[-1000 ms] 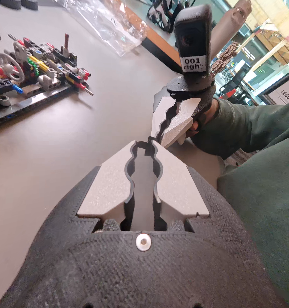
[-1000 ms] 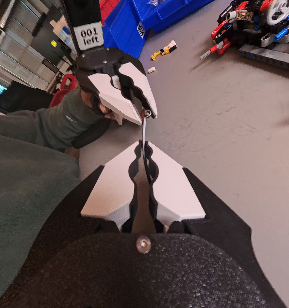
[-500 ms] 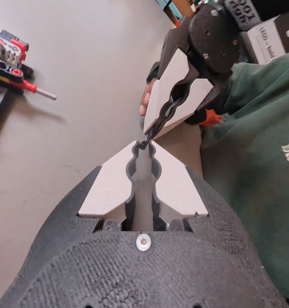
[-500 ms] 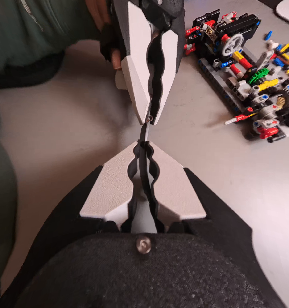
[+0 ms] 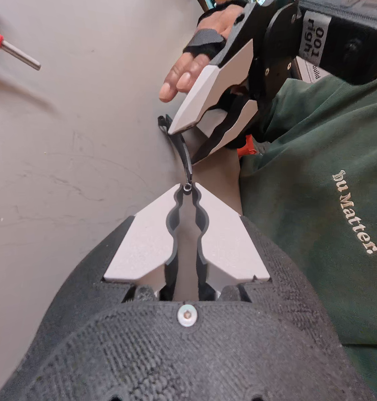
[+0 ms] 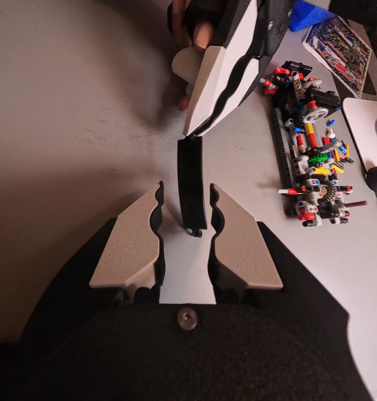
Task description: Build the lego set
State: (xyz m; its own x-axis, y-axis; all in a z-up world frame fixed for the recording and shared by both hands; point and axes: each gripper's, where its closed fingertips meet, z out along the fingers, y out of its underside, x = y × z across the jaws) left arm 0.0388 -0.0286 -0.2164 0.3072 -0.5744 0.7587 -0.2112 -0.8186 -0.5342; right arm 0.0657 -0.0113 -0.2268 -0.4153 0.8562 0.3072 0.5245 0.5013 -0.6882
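Note:
A black curved lego panel (image 6: 190, 180) hangs in the air above the grey table. My left gripper (image 5: 187, 187) is shut on the small ring at one end of it; it also shows in the right wrist view (image 6: 190, 135), pinching the panel's far end. My right gripper (image 6: 186, 187) is open, with the panel between its fingers and a gap on each side. In the left wrist view the panel (image 5: 184, 152) curves away from my left fingertips and passes between the spread jaws of the right gripper (image 5: 182, 147). The part-built lego chassis (image 6: 309, 152) lies on the table to the right.
A printed instruction booklet (image 6: 339, 52) and a blue bin (image 6: 307, 15) lie beyond the chassis. A white tray (image 6: 365, 130) sits at the right edge. A red-and-grey axle (image 5: 9, 50) sticks out at the far left. A person's green sleeve (image 5: 324, 173) fills the right side.
My right gripper has opened and let go of the black panel. My left gripper still pinches its end. Both grippers have turned, so the panel now shows its broad face to the right wrist view.

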